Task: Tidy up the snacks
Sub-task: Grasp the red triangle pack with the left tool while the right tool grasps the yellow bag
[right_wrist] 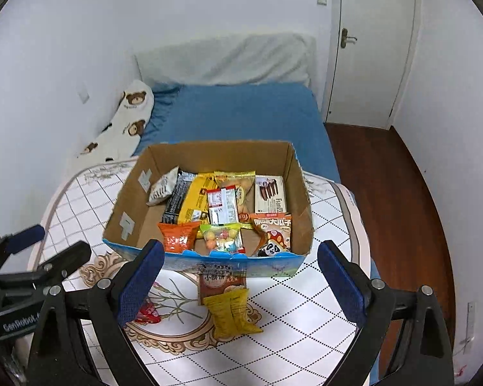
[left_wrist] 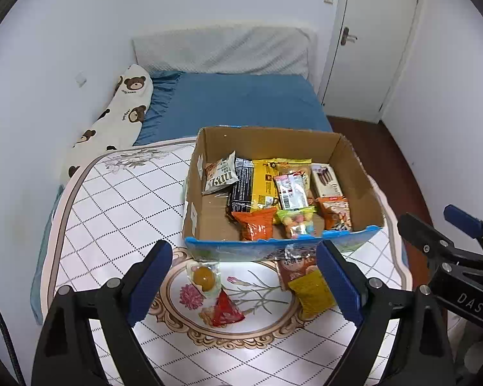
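A cardboard box (left_wrist: 209, 148) (right_wrist: 135, 199) holding several snack packets stands on the table. In front of it lie a clear-wrapped orange jelly (left_wrist: 203, 277), a red triangular packet (left_wrist: 226, 311) (right_wrist: 148, 315), a brown biscuit packet (left_wrist: 293, 268) (right_wrist: 220, 284) and a yellow packet (left_wrist: 310, 292) (right_wrist: 232, 313). My left gripper (left_wrist: 245, 283) is open above the loose snacks, holding nothing. My right gripper (right_wrist: 240, 281) is open over the brown and yellow packets, holding nothing. The right gripper also shows at the right edge of the left wrist view (left_wrist: 434, 228).
The round table (left_wrist: 112, 212) (right_wrist: 306, 337) has a white diamond-patterned cloth. Behind it is a bed with a blue sheet (left_wrist: 241, 103), a bear-print pillow (left_wrist: 125, 109) and a white door (left_wrist: 370, 41). Dark wood floor (right_wrist: 386, 193) lies to the right.
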A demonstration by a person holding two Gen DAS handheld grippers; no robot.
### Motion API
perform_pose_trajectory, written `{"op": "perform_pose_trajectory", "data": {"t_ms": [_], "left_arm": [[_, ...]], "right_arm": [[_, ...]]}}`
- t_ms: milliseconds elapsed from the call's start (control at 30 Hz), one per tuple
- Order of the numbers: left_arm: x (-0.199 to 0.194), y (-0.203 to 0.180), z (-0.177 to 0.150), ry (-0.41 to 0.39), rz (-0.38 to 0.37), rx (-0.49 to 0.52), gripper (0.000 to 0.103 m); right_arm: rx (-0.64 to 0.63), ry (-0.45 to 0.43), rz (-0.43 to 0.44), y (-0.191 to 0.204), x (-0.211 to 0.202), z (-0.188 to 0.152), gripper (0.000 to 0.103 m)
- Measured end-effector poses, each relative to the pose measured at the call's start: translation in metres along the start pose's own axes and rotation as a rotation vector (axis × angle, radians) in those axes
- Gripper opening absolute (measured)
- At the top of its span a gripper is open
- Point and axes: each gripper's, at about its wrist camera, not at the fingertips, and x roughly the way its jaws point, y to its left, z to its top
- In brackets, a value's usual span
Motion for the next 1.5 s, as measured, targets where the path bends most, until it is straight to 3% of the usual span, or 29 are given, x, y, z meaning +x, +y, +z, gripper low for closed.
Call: {"op": "perform_pose_trajectory", "data": {"t_ms": [133, 267, 467, 600, 767, 867, 900, 933, 967, 1000, 1067, 1167, 1200, 1500], "left_arm": [[-0.010, 0.003, -0.007, -0.016, 0.005, -0.020, 0.091], [-0.002, 0.019, -0.019, 0.006, 0.040, -0.062, 0.091], [0.062, 0.051, -0.069, 0.194, 0.120, -0.105, 0.091], [0.111, 0.062, -0.104, 0.360, 0.102, -0.126, 0.091], [0.148, 0.055, -0.114, 0.435, 0.055, -0.138, 0.091], [0.172, 0.048, -0.113, 0.458, 0.036, -0.135, 0.090], [0.180, 0.044, -0.113, 0.461, 0.034, -0.130, 0.088], [0.187, 0.041, -0.113, 0.470, 0.027, -0.125, 0.079], [0.193, 0.039, -0.113, 0.482, 0.021, -0.124, 0.063], [0.200, 0.036, -0.114, 0.495, 0.016, -0.124, 0.056], [0.211, 0.031, -0.120, 0.523, 0.000, -0.126, 0.043], [0.211, 0.023, -0.128, 0.516, -0.004, -0.106, 0.042], [0.209, 0.022, -0.131, 0.518, -0.010, -0.104, 0.042], [0.176, -0.007, -0.192, 0.618, -0.108, -0.072, 0.041]], "right_arm": [[0.023, 0.006, 0.038, -0.001, -0.010, -0.008, 0.098], [0.047, 0.095, 0.068, -0.007, 0.016, -0.028, 0.098], [0.063, 0.324, 0.063, -0.009, 0.110, -0.081, 0.098], [0.083, 0.438, 0.049, -0.007, 0.167, -0.113, 0.098], [0.100, 0.484, 0.027, -0.002, 0.206, -0.132, 0.097], [0.098, 0.491, 0.011, -0.001, 0.217, -0.135, 0.092], [0.095, 0.495, 0.003, -0.001, 0.220, -0.136, 0.087], [0.093, 0.501, 0.001, -0.001, 0.223, -0.137, 0.078], [0.092, 0.507, 0.007, -0.001, 0.226, -0.138, 0.073], [0.093, 0.511, 0.014, 0.001, 0.228, -0.138, 0.063], [0.103, 0.509, 0.020, -0.001, 0.227, -0.141, 0.061], [0.122, 0.531, 0.045, -0.007, 0.225, -0.151, 0.054], [0.126, 0.546, 0.055, -0.008, 0.222, -0.156, 0.045], [0.151, 0.686, 0.141, -0.017, 0.195, -0.215, 0.045]]}}
